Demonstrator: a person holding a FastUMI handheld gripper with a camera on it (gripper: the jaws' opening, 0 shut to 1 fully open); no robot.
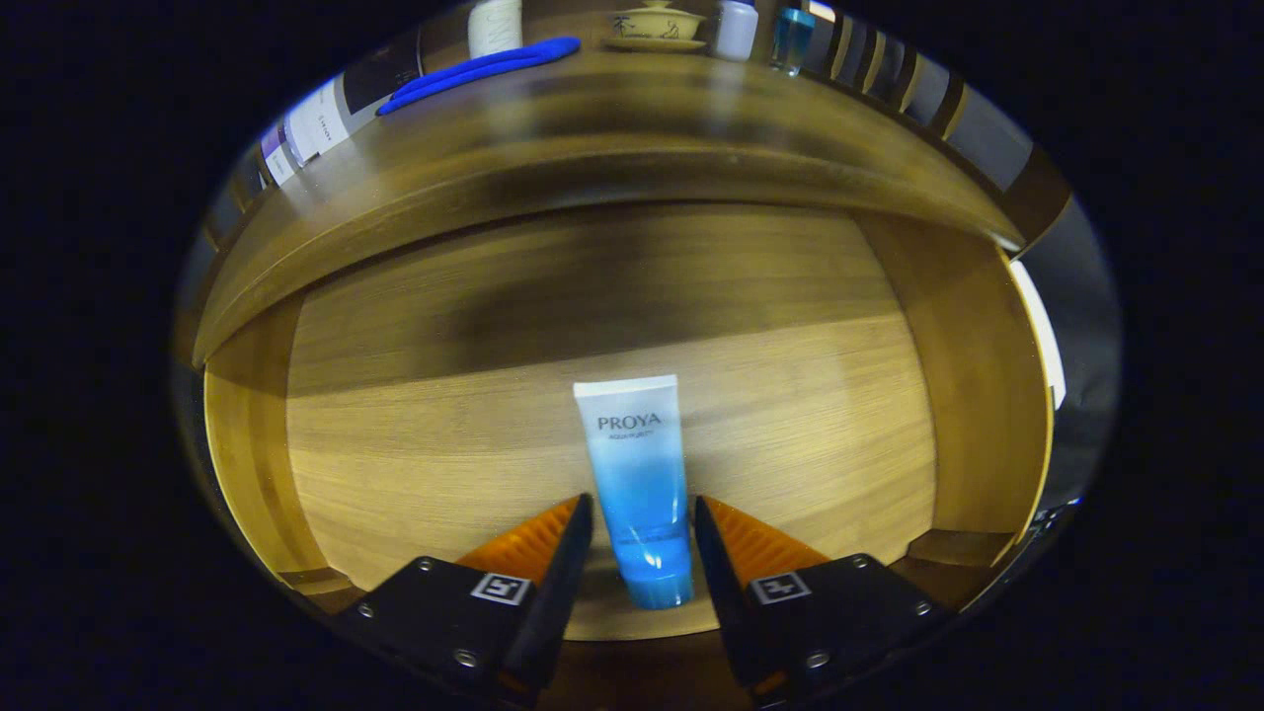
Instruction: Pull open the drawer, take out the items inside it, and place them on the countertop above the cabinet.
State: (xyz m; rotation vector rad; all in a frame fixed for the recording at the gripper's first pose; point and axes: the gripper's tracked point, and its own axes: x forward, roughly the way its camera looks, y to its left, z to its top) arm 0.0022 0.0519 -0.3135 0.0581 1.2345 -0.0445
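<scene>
While tool (643, 518) straddles tube (637, 474), drawer (415, 425) open.

Gripper (642, 518): black body, orange jaws
Two black blocks carry silver screws and a small square black-and-white marker each (one per side); the tapering fingers (568, 553) have ribbed orange backs and dark inner faces.

Lidded cup (657, 22) on saucer (654, 44); blue bottle (791, 39), perhaps glass.
</scene>
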